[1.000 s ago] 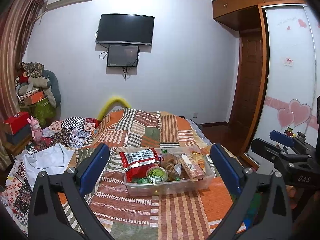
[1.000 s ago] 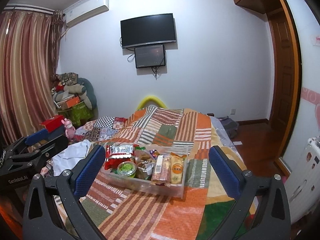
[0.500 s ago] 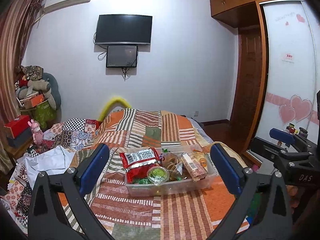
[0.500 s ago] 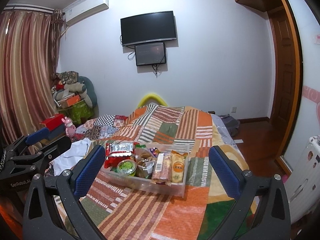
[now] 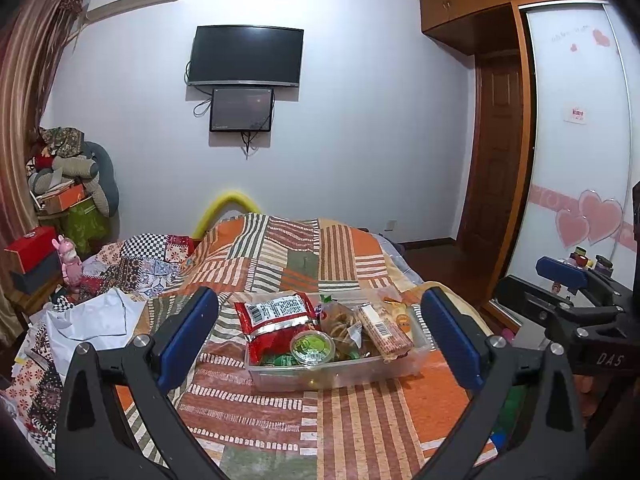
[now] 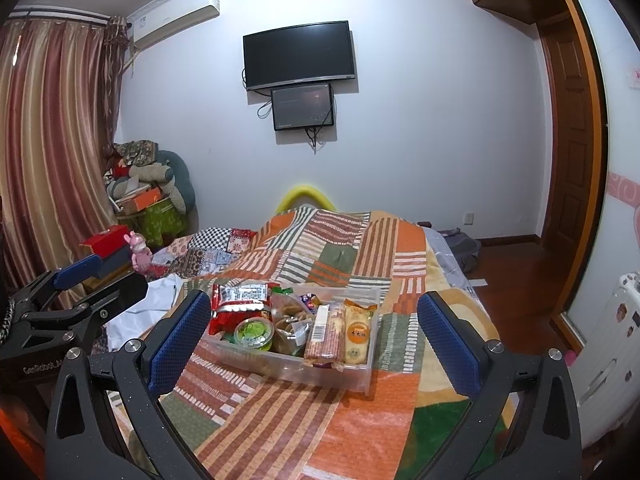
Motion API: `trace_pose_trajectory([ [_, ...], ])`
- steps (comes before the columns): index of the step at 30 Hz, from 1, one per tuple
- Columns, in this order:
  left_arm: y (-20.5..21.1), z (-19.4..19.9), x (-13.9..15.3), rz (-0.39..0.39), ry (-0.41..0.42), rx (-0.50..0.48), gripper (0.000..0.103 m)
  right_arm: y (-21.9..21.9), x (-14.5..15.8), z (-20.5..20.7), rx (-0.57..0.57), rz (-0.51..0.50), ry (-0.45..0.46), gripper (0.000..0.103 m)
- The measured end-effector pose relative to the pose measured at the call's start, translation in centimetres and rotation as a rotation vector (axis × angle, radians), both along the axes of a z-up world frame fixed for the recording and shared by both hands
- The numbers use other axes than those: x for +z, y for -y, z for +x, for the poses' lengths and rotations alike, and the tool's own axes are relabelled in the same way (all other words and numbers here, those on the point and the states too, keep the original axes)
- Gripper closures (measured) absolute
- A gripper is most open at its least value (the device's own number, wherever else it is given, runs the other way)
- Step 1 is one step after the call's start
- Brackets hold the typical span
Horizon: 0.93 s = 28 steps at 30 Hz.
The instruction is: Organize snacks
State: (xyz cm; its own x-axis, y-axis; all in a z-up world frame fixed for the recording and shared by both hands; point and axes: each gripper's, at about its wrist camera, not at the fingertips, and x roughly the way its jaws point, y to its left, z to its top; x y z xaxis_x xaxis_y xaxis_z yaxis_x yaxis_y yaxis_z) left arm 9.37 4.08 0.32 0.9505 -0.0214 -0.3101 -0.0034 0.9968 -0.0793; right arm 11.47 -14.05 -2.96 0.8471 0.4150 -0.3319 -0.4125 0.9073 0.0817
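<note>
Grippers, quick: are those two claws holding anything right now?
Left gripper: open, holding nothing.
Right gripper: open, holding nothing.

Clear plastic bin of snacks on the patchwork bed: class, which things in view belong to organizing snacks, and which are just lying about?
Belongs to the job:
clear plastic bin
red crinkly snack bag
round green-lidded cup
long barcoded biscuit pack
orange-labelled cracker pack
open left gripper
open right gripper

Just lying about:
pink toy figure
white crumpled cloth
red box
</note>
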Motion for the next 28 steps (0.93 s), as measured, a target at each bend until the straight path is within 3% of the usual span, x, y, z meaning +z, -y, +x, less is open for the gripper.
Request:
trace_pose_trajectory([
  [28,-0.02,-0.16,-0.01,-0.011,-0.005,-0.017,0.0,0.14,0.03,0.3,-0.002,0.008,-0.003,0.0],
])
